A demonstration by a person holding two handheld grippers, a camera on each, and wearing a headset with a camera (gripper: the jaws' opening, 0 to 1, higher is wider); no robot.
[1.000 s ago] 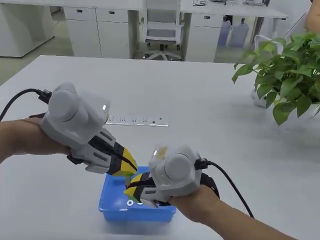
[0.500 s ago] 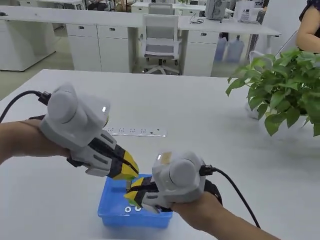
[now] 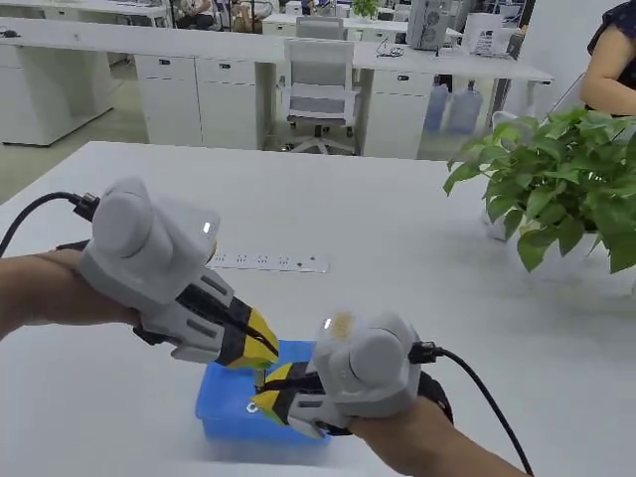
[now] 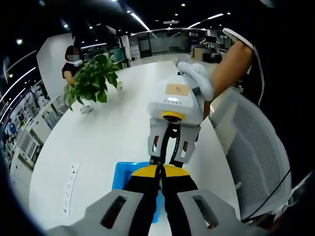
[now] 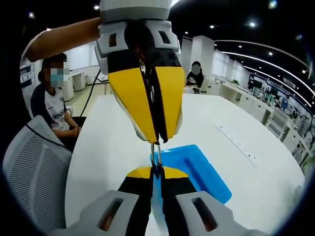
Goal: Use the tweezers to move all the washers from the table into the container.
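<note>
head view, white table (image 3: 417, 238), container (image 3: 214, 405), office desks (image 3: 199, 70), left gripper (image 3: 260, 353) pinching tweezers (image 5: 156, 150), right gripper (image 3: 260, 396) jaws pressed together

The container (image 3: 214, 402) sat on the table (image 3: 417, 248), with the power strip (image 3: 266, 262) behind it and the plant (image 3: 556, 179) far right (toward the back). Above the container, left gripper (image 3: 266, 356) and right gripper (image 3: 260, 390) met, with the tweezers (image 5: 156, 150) between their jaws.
</note>
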